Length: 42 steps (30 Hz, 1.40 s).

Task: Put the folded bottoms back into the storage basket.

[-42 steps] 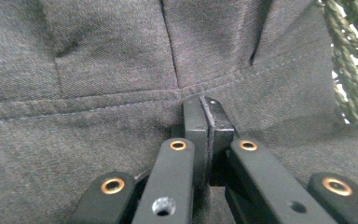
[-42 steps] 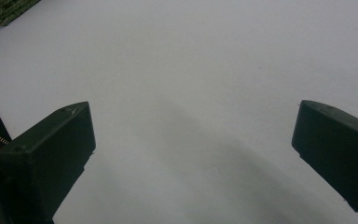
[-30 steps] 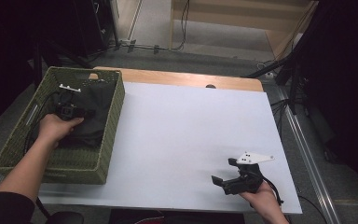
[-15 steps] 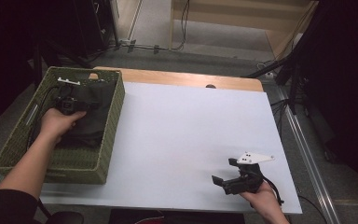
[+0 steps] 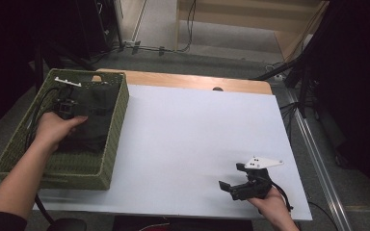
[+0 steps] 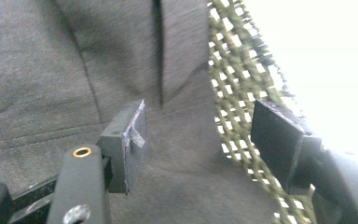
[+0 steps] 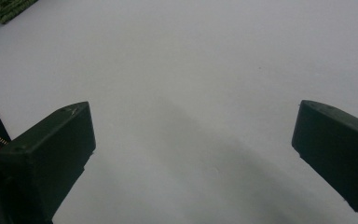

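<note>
in the high view the left gripper point(image 5: 66, 107) sits inside the green woven basket point(image 5: 115, 126) at the table's left, over the dark grey garment point(image 5: 92, 120) lying in it. the right gripper point(image 5: 232, 185) rests near the front right of the white table point(image 5: 192, 139), jaws apart.

in the left gripper view the jaws have just been opening and stand released above the garment point(image 6: 51, 70), nothing pinched between them, basket mesh point(image 6: 233, 93) at right.

in the right gripper view the jaws are spread wide over bare table point(image 7: 191, 70).

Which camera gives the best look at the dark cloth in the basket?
The left gripper view: the dark cloth is close, its weave and fold clear. The high view shows it small inside the green basket. The right gripper view faces white tabletop.
</note>
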Each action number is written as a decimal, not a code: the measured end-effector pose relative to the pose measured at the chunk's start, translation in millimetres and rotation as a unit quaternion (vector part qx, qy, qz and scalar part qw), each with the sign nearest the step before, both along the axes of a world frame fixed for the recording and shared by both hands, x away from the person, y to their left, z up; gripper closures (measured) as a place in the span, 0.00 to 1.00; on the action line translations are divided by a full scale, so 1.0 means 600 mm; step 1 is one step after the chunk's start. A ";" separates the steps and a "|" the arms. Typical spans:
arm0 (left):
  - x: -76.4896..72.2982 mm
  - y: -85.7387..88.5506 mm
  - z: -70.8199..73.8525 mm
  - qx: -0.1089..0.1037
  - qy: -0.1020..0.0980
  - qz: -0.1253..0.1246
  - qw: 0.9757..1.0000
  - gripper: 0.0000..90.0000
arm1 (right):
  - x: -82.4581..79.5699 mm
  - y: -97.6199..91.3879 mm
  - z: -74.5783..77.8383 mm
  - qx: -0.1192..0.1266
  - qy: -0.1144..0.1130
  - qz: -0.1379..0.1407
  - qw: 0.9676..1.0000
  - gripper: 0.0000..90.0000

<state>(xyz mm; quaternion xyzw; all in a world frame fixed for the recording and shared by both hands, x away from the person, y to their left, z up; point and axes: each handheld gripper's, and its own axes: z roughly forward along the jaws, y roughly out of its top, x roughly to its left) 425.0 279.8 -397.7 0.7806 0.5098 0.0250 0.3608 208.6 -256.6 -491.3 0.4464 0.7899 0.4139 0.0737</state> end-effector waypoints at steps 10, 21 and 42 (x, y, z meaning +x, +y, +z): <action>-0.014 -0.026 0.049 -0.001 -0.007 -0.020 1.000 0.41 | 0.002 0.001 0.000 -0.002 0.000 0.003 1.000 0.00; -0.032 -0.063 0.084 -0.020 -0.020 -0.055 0.998 0.39 | 0.002 0.002 0.001 -0.001 -0.001 0.005 1.000 0.00; -0.049 -0.123 0.066 -0.041 -0.006 -0.089 0.995 0.31 | 0.001 0.001 0.003 -0.001 -0.002 0.003 1.000 0.00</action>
